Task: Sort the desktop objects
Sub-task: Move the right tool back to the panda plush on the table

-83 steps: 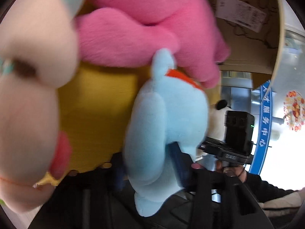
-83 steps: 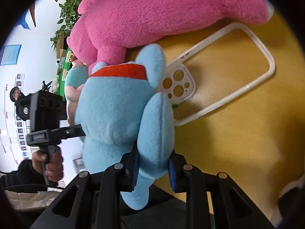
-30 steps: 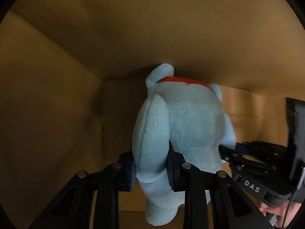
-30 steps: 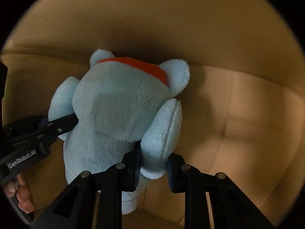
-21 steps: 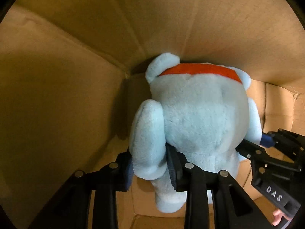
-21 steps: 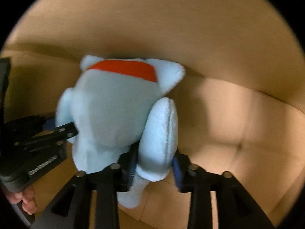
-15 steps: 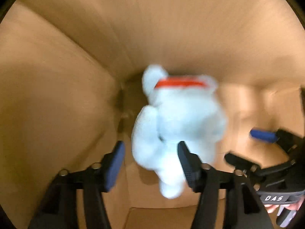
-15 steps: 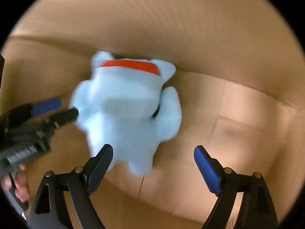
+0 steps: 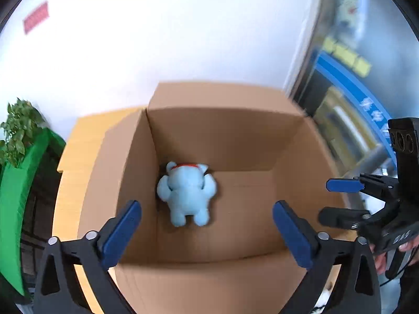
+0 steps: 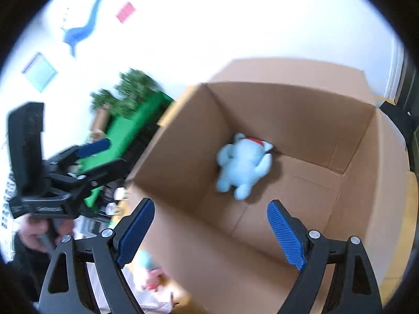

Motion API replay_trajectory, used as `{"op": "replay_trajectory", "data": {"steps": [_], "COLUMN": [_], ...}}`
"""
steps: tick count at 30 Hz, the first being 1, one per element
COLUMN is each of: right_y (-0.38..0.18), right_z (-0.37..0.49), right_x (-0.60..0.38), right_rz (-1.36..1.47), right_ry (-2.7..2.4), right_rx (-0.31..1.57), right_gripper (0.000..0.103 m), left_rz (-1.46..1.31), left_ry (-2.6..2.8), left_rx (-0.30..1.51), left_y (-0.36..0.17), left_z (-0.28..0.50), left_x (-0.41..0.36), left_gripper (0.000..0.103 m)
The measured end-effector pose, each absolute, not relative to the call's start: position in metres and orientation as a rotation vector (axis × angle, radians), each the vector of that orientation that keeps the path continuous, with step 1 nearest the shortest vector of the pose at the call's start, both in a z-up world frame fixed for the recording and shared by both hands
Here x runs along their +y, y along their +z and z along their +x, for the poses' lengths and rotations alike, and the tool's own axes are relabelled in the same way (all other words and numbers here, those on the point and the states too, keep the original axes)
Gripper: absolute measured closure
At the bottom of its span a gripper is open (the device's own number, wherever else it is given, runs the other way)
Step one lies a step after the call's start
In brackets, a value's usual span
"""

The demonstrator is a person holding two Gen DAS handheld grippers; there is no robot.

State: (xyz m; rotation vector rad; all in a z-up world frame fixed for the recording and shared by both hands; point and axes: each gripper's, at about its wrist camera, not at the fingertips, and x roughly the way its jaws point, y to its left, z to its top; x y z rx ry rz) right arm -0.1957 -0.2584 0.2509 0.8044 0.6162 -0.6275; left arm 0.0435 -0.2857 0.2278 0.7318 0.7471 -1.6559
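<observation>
A light-blue plush toy (image 9: 187, 195) with a red collar lies on the floor of an open cardboard box (image 9: 235, 136), near its far left corner. It also shows in the right wrist view (image 10: 243, 166) inside the same box (image 10: 301, 120). My left gripper (image 9: 207, 231) is open and empty above the box's near edge. My right gripper (image 10: 210, 231) is open and empty, also above the box. The right gripper appears at the right of the left wrist view (image 9: 343, 198), and the left gripper at the left of the right wrist view (image 10: 102, 154), both with jaws apart.
The box stands on a light wooden tabletop (image 9: 76, 157). A green cloth (image 9: 15, 209) and a leafy plant (image 9: 18, 130) lie to the left. Small plush items (image 10: 149, 269) sit below the box's left side in the right wrist view. A white wall is behind.
Both grippers opened and let go of the blue plush, which dropped to the box floor. Both grippers have pulled up and back out of the box.
</observation>
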Motion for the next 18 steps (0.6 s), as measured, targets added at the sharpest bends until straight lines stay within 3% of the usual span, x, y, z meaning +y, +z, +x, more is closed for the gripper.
{"op": "replay_trajectory", "data": {"steps": [4,7,18], "right_y": [0.249,0.213,0.055], "right_z": [-0.241,-0.277,-0.369], "right_x": [-0.181,-0.138,-0.017], "right_rz": [0.818,0.875,1.131], "right_ry": [-0.649,-0.712,-0.889], "right_rx": [0.527,0.497,0.534], "right_gripper": [0.015,0.015,0.015], "left_rz": [0.661,0.704,0.960], "left_ry": [-1.716,-1.748,-1.837], "left_rx": [0.731,0.760,1.013], "left_y": [0.236,0.214,0.069], "left_z": [0.037,0.030,-0.034], "left_x": [-0.206,-0.166,-0.096], "left_gripper": [0.001,0.000,0.001]}}
